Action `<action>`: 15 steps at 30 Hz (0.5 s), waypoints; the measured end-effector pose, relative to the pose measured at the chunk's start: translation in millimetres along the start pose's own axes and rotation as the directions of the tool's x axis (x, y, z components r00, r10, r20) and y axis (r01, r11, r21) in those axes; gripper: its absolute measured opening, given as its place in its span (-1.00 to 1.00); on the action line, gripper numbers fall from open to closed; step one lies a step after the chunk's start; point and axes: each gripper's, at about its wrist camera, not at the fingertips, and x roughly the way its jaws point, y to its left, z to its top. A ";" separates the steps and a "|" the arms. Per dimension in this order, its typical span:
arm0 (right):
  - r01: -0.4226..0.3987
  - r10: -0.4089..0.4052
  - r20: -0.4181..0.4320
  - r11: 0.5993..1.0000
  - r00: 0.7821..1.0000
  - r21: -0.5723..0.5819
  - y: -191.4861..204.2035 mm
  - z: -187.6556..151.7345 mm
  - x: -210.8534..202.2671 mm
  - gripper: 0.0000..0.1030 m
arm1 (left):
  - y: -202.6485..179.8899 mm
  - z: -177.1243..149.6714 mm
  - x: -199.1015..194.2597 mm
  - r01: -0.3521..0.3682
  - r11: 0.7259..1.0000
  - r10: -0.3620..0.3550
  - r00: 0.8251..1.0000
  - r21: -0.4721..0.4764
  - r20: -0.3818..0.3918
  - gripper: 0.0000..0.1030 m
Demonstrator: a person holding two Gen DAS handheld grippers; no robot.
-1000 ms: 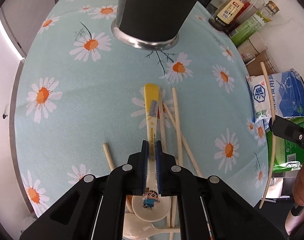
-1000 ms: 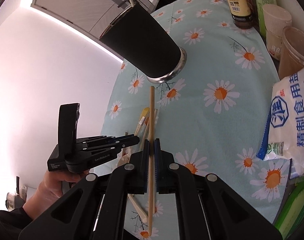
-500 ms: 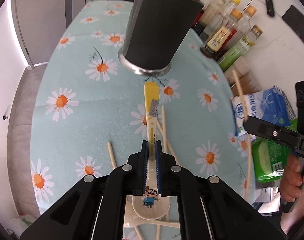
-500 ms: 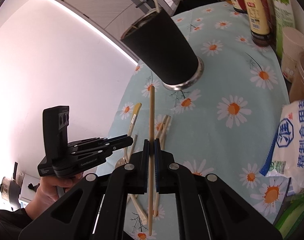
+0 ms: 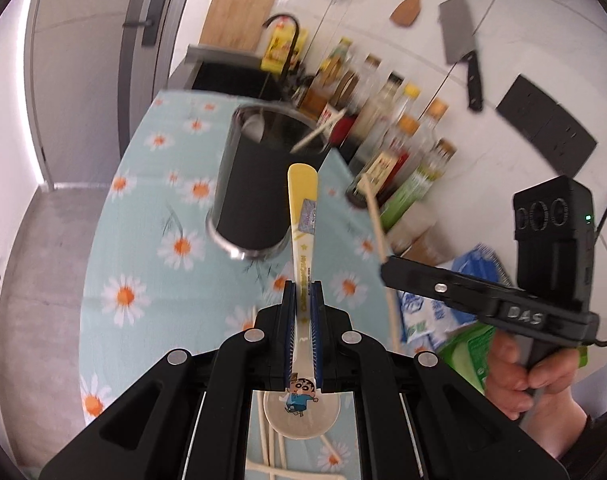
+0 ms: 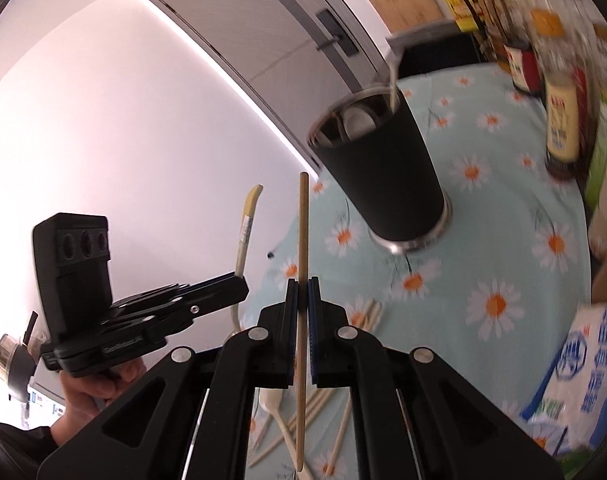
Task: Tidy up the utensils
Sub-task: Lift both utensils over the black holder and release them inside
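Observation:
My left gripper [image 5: 303, 292] is shut on a yellow-and-white cartoon spoon [image 5: 303, 216], held in the air with its handle pointing at the black utensil cup [image 5: 259, 184]. My right gripper [image 6: 302, 292] is shut on a wooden chopstick [image 6: 303, 232], held upright above the table. The cup [image 6: 383, 176] stands on the daisy tablecloth [image 6: 499, 300] and holds a white spoon and a chopstick. The left gripper with the spoon [image 6: 245, 232] shows at the left of the right wrist view. The right gripper with its chopstick [image 5: 377, 220] shows at the right of the left wrist view.
Several loose chopsticks and a white spoon [image 6: 275, 404] lie on the cloth below the grippers. Sauce bottles [image 5: 387, 152] line the table's far edge. A white-and-blue salt bag [image 6: 583, 372] and a green packet [image 5: 471, 356] lie at the right. A cleaver [image 5: 463, 48] hangs on the wall.
Both grippers have risen well above the table with their loads. The cup's open top has come into view and the cup looks farther away.

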 end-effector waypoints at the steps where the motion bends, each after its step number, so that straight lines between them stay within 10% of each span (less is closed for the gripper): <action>1: -0.004 0.004 0.011 1.000 1.000 -0.003 0.3 3.6 0.2 -0.88 | -3.4 5.4 -3.9 0.011 1.000 -0.011 1.000 0.006 0.022 -0.88; 15: -0.008 0.016 0.231 0.999 0.973 -0.036 8.5 69.7 -6.2 -0.88 | -13.7 68.1 -17.2 0.065 0.994 -0.084 0.972 0.093 0.221 -0.88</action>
